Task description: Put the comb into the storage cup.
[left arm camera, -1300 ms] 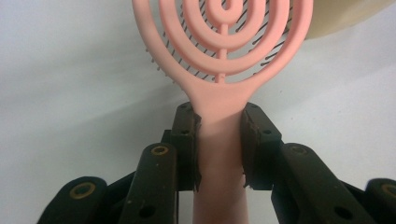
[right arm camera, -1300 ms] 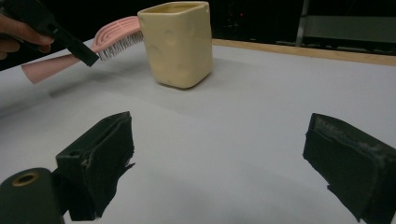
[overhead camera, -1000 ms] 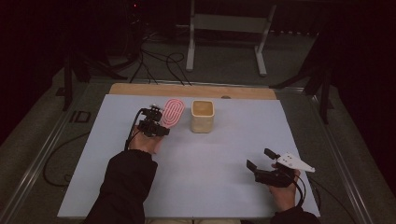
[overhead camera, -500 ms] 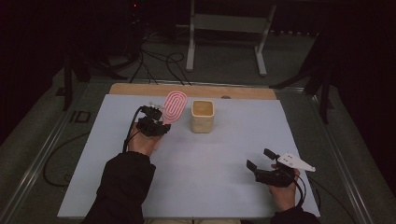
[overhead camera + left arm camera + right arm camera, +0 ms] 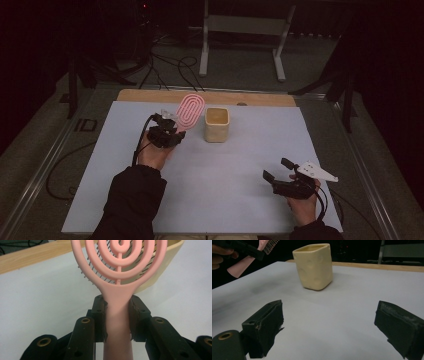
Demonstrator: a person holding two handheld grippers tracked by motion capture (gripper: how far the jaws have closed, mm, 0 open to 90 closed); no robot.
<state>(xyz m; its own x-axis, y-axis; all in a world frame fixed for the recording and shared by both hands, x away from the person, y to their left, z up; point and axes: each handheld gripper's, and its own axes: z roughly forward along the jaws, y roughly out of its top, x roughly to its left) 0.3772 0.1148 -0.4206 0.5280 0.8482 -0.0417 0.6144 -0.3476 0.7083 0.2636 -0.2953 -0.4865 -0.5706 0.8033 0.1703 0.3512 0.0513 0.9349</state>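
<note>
A pink hairbrush [image 5: 190,109] with an oval, ringed head is lifted off the table, its head tilted up toward the cream cup [image 5: 217,124]. My left gripper [image 5: 172,131] is shut on the brush's handle [image 5: 117,315], both pads pressing its sides. Behind the brush head, the left gripper view shows the cup [image 5: 160,272]. The cup [image 5: 314,266] stands upright and square-sided at the table's far middle. My right gripper [image 5: 278,169] hovers low at the near right, open, with nothing between its pads [image 5: 268,323].
A pale grey mat [image 5: 200,190] covers the table, with a wooden strip [image 5: 150,95] along its far edge. Beyond it stand a metal frame [image 5: 240,30] and cables on the dark floor. A cable trails from the left gripper.
The left gripper has lifted the pink brush a little and carried it toward the cup, its head now tipped higher. The right gripper has stayed put.
</note>
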